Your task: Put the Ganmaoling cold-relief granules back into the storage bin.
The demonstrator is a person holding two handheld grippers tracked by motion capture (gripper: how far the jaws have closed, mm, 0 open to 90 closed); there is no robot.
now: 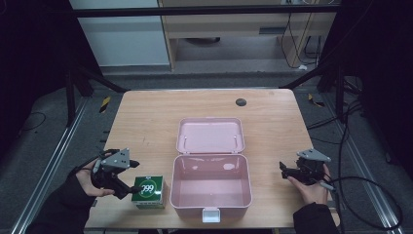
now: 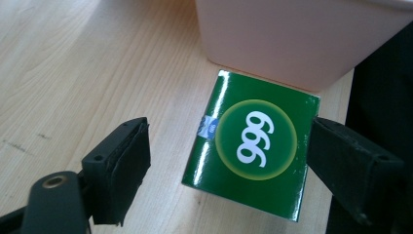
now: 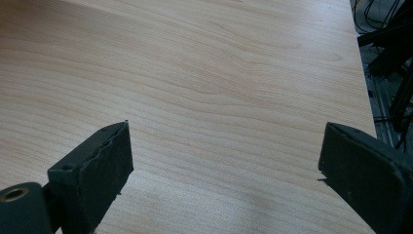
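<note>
Resting on the light wooden counter [image 1: 146, 117] near its front left corner, the small green cardboard box with a white 999 in a yellow-ringed circle [image 1: 149, 191] stands just beside the left wall of the open pale pink plastic case [image 1: 211, 190], whose lid [image 1: 210, 135] lies back flat behind it. The left gripper [image 1: 127, 187] is held low at the counter's left edge, the hand [image 1: 87, 181] cupped under it from the outside and its jaws pointing toward the box. In the left gripper view the jaws straddle the box [image 2: 253, 146]: one meets its side, the other stands clear with bare wood between, so the box is not clamped.

The right gripper [image 1: 284, 169] sits near the counter's right edge, level with the case's tub, its hand [image 1: 311, 187] beneath it and the jaws pointing toward the case. In the right gripper view its jaws are spread wide over bare wood [image 3: 209, 97], holding nothing.
</note>
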